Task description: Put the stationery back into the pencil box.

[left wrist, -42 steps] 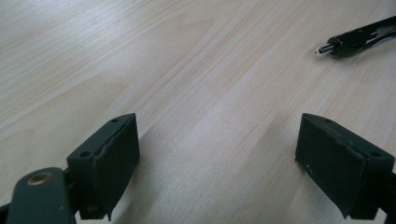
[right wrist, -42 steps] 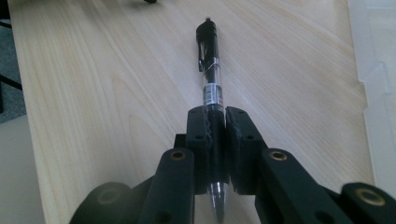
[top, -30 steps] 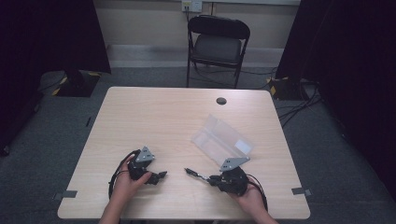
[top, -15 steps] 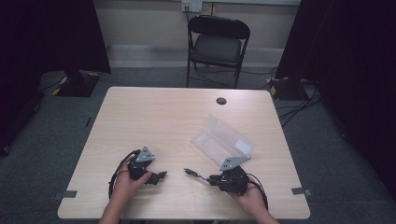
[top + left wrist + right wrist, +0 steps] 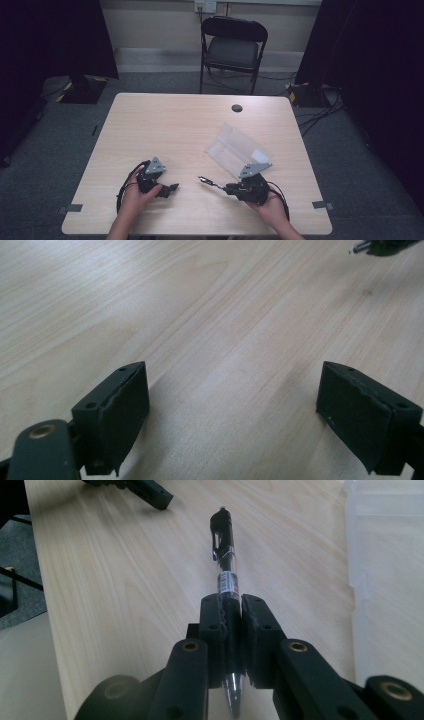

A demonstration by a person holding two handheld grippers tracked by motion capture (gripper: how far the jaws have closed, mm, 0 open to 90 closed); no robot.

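My right gripper (image 5: 232, 612) is clamped on the pen (image 5: 225, 562), whose length runs straight out past my jaws toward the frame's top. The clear case (image 5: 239, 149) sits nearest it, upper right; my left gripper (image 5: 235, 410) gapes empty.
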